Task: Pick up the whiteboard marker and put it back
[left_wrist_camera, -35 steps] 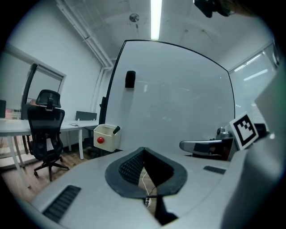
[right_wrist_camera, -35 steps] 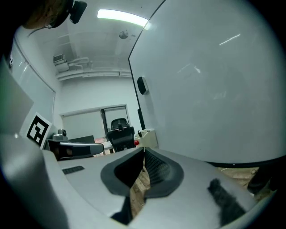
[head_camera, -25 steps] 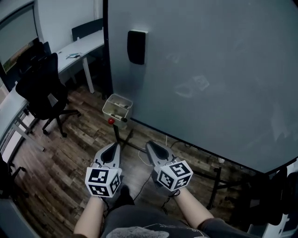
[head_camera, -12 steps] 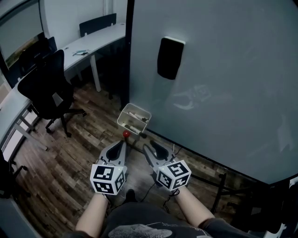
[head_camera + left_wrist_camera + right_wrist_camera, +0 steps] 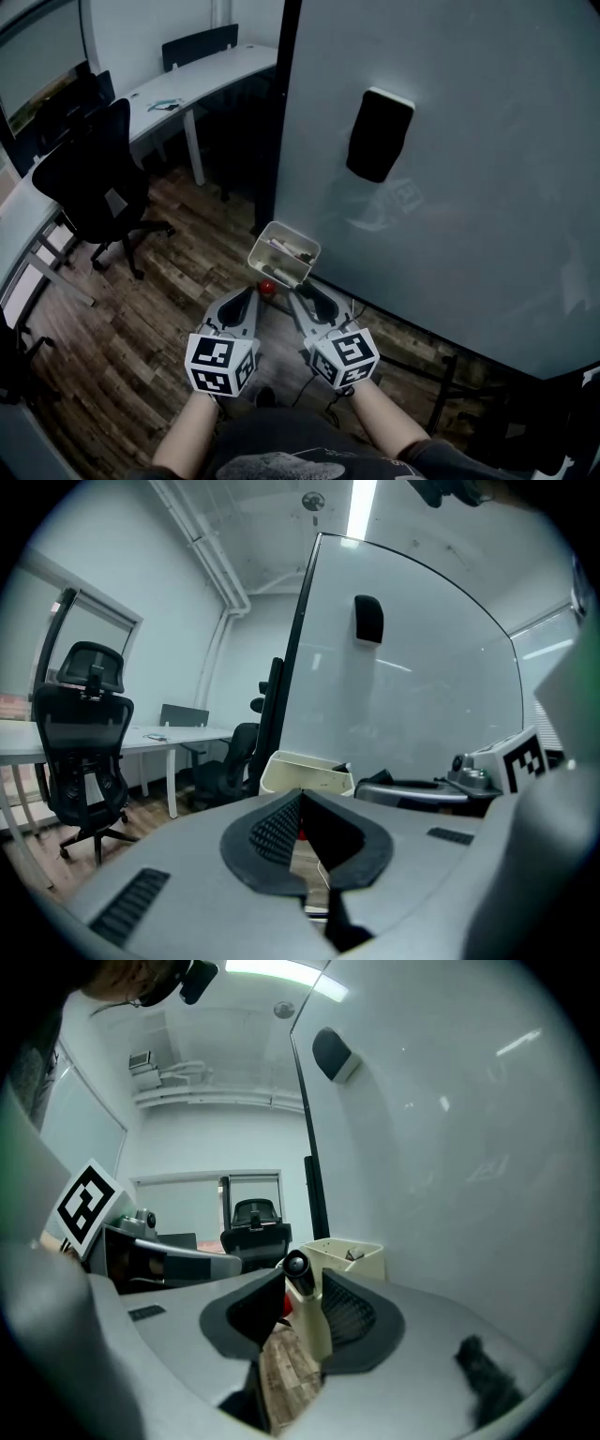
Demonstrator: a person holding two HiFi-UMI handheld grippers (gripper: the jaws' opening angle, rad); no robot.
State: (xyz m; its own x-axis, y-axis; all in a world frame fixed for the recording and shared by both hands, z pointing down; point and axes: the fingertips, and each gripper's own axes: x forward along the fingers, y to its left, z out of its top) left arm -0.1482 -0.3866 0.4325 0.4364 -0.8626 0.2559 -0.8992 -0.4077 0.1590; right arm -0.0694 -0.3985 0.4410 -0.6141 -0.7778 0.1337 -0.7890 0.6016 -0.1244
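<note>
The whiteboard marker (image 5: 313, 1321) has a pale barrel and a black cap. It stands upright between the tips of my right gripper (image 5: 298, 1275), which is shut on it. Its barrel lies against the ribbed right pad (image 5: 345, 1314). These jaws have just been opening slightly, with the marker still between them. In the head view the right gripper (image 5: 302, 296) is just below the cream marker tray (image 5: 272, 268) on the whiteboard (image 5: 469, 197). My left gripper (image 5: 249, 292) is beside it, shut and empty (image 5: 300, 796). The tray (image 5: 361, 1258) holds a few markers.
A black eraser (image 5: 380, 134) sticks to the board above the tray. A red knob (image 5: 267, 287) sits under the tray, between the gripper tips. A black office chair (image 5: 89, 187) and a white desk (image 5: 206, 70) stand to the left on the wood floor.
Both grippers have moved forward towards the board, and the tray now lies just ahead of their tips. The eraser has shifted right and down in the head view.
</note>
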